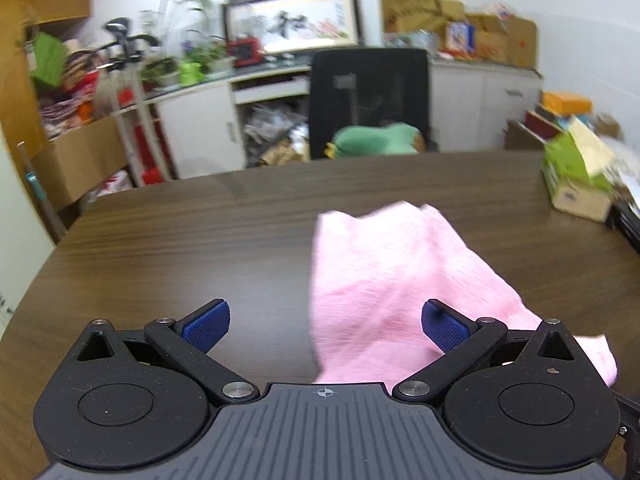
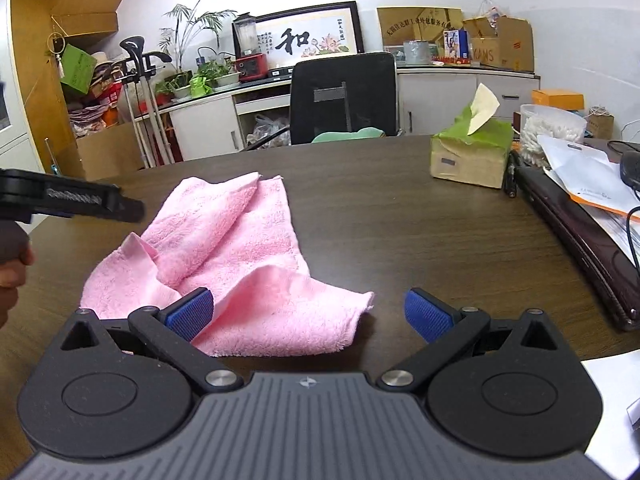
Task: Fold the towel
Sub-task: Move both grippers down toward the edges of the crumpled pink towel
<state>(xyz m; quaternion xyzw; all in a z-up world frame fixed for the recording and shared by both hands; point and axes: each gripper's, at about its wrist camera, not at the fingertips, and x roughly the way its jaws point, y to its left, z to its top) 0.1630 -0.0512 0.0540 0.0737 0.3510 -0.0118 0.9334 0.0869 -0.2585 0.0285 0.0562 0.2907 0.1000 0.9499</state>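
A pink towel (image 2: 236, 256) lies crumpled on the dark wooden table (image 2: 400, 216), with folds bunched at its left and a loose corner pointing right. My right gripper (image 2: 308, 312) is open just above its near edge, the left blue pad over the cloth. In the left wrist view the same towel (image 1: 384, 280) appears blurred, lying to the right of centre. My left gripper (image 1: 325, 325) is open, its right pad over the towel and nothing held between the pads. The left gripper's black body (image 2: 68, 198) shows at the left edge of the right wrist view, held by a hand (image 2: 10, 276).
A green tissue box (image 2: 472, 152) stands at the table's far right, beside a tub of cotton swabs (image 2: 552, 128). A dark laptop (image 2: 580, 248) with papers and cables lies along the right edge. A black office chair (image 2: 344, 96) sits behind the table.
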